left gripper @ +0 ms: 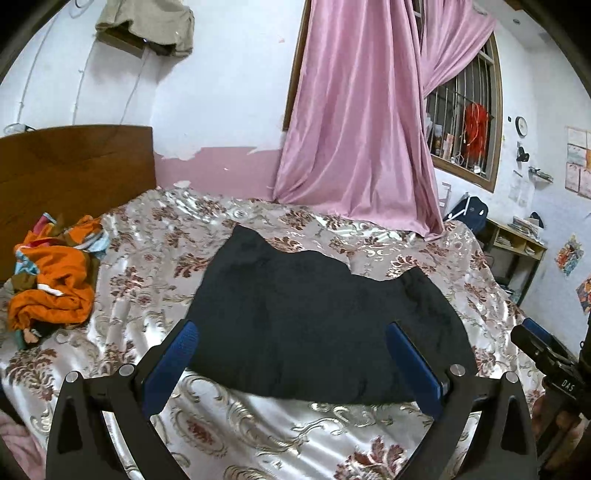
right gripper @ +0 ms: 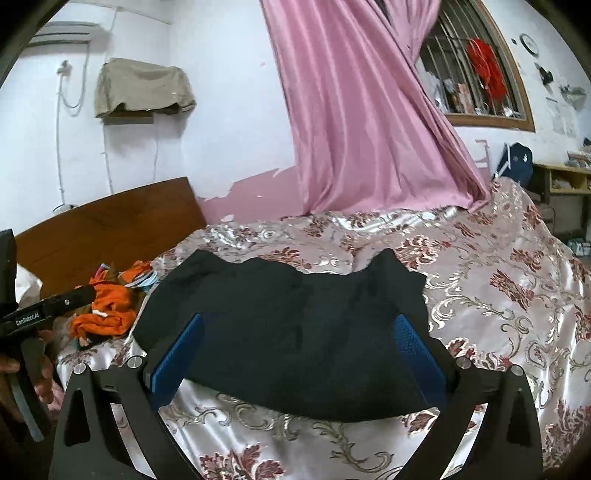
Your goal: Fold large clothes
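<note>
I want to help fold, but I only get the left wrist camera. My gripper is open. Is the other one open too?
Observer: Yes. The right gripper is open, with its blue pads apart over the near part of the black garment.
Operator: Can you see my gripper from over there?
Observer: Yes. The side of the left gripper shows at the left edge of the right wrist view, with GenRobot.AI printed on it in white.
Operator: Is there anything on the wall that I'm missing?
Observer: A white air conditioner is mounted high up, to the left of the beige cloth.
</note>
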Action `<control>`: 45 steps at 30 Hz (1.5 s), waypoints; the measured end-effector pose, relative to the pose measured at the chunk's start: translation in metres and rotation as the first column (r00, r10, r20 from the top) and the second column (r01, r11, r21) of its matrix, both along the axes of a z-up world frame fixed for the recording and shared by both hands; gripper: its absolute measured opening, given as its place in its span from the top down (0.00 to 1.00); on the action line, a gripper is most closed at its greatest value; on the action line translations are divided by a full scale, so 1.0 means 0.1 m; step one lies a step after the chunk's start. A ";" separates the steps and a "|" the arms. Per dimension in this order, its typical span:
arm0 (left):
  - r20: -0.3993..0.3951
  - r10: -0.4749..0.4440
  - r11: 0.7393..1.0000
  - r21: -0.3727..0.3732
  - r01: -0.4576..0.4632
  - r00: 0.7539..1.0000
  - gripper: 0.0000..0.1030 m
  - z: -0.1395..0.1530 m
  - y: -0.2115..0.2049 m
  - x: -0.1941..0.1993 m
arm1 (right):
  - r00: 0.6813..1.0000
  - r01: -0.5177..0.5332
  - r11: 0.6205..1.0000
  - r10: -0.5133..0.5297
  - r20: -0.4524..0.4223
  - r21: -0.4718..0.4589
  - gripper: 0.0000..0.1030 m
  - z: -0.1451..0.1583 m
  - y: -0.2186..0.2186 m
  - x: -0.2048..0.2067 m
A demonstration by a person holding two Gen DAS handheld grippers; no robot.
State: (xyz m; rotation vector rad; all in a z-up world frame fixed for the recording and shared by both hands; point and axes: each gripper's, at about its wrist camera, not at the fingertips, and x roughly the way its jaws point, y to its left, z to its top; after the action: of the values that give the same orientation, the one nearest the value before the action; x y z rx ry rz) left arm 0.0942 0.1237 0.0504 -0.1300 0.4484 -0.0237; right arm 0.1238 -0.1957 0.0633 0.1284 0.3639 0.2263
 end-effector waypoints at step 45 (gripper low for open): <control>0.002 0.057 0.998 0.021 -0.057 0.998 0.00 -0.91 -0.07 -0.51 | 0.998 0.014 0.993 -0.022 -0.066 -0.117 0.02 -0.50 0.52 -0.36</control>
State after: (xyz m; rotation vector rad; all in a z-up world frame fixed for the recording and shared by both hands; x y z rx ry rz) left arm 0.0428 0.1164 -0.0410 -0.1222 0.4434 0.0369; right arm 0.0876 -0.1441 0.0135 0.0242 0.4413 0.1825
